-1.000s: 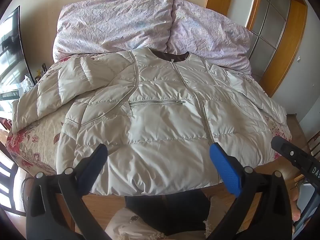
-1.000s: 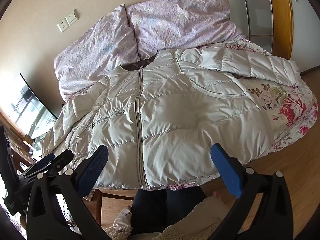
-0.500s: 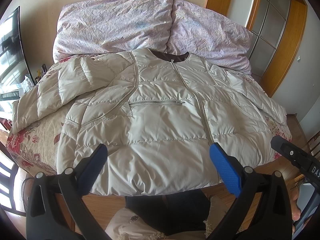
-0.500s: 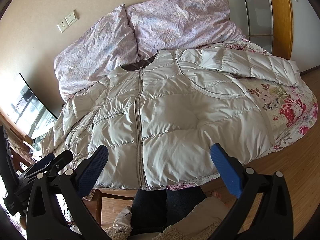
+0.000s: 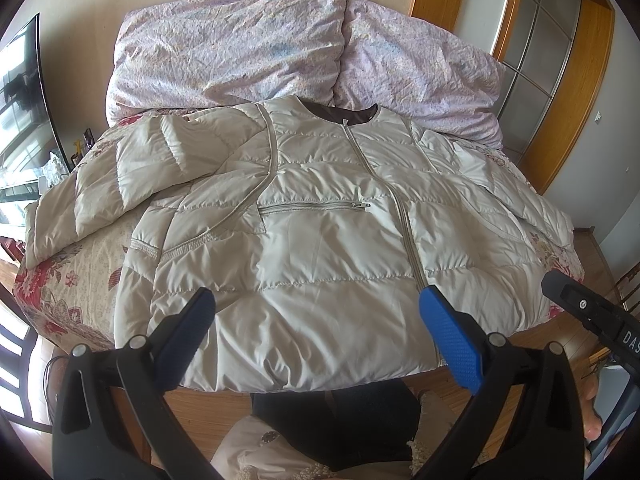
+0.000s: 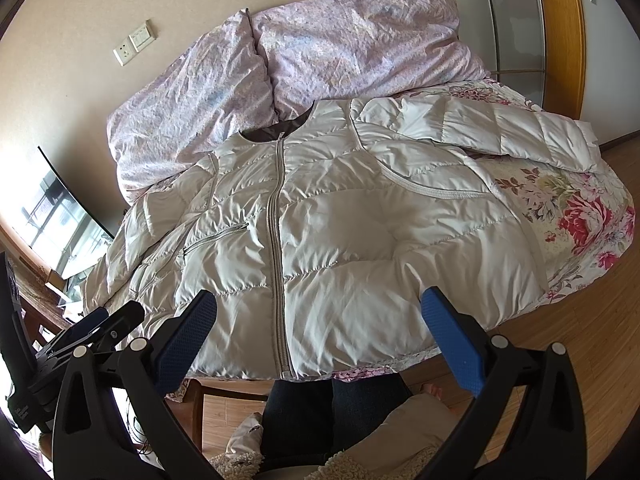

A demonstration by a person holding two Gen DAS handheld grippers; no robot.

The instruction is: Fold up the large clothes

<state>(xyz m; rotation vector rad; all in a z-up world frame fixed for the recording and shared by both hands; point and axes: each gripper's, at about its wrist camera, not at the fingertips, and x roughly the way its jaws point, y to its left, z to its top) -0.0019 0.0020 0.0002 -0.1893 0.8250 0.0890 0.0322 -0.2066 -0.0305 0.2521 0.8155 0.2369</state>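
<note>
A cream quilted down jacket (image 5: 320, 232) (image 6: 340, 236) lies face up and zipped on the bed, both sleeves spread out sideways, its hem hanging over the near edge. My left gripper (image 5: 316, 320) hovers open above the hem, left of the zipper, holding nothing. In its own view my right gripper (image 6: 320, 320) is also open and hovers over the hem near the zipper's lower end. At the right edge of the left wrist view the right gripper (image 5: 592, 320) shows partly. The left gripper (image 6: 88, 332) shows at the lower left of the right wrist view.
Two lilac pillows (image 5: 240, 48) (image 6: 320, 52) lean at the head of the bed. A floral bedspread (image 6: 580, 216) covers the bed. A person's dark-trousered legs (image 5: 332, 420) stand at the foot. Wooden floor (image 6: 580, 332) lies around, a television (image 5: 16, 92) to the left, wooden door frames (image 5: 576, 92) behind.
</note>
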